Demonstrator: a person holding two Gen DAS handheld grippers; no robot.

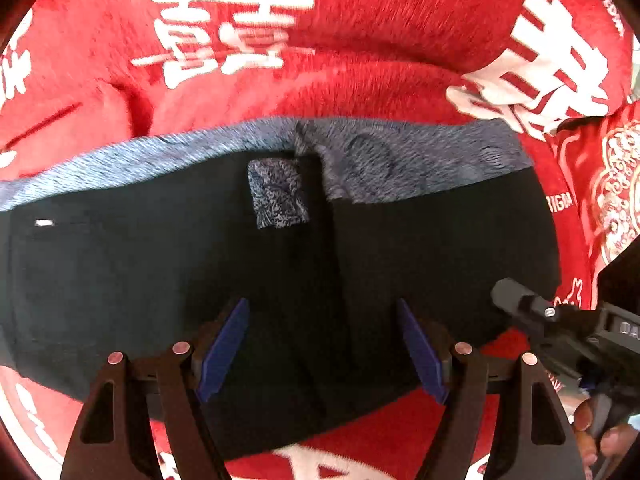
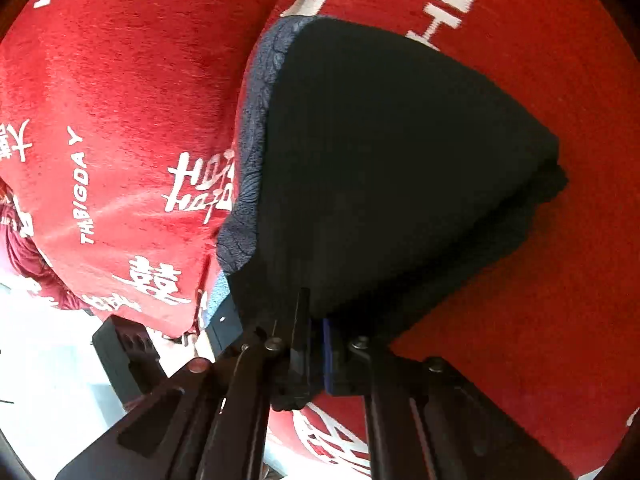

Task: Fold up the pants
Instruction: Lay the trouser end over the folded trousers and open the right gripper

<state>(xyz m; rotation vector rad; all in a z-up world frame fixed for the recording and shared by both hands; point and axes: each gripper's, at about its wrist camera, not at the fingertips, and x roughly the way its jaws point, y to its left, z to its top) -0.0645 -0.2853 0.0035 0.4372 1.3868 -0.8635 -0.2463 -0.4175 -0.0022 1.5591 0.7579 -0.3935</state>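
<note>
Left gripper [image 1: 322, 350] hovers over the near half of the pants [image 1: 280, 272], jaws spread wide, blue pads clear of the cloth, nothing between them. Right gripper [image 2: 310, 344] is closed tight on the near corner of the pants [image 2: 384, 168], dark fabric pinched between its pads; in the left view the right gripper [image 1: 532, 308] sits at the pants' right edge. Pants lie on the red blanket [image 1: 360, 76], already doubled into a thick dark bundle, stacked layers showing at the edge right of the grip. Judged step: mid-fold, one corner held, other side free. Next move likely calls for the left gripper to drop and pinch the matching near corner, then both carry that edge toward the far side evenly so the layers don't slip. Farther on the pants, a patterned patch [image 1: 278, 194], then the grey waistband [image 1: 400, 160] along the far edge, blanket with white characters beyond. No containers in view.
</note>
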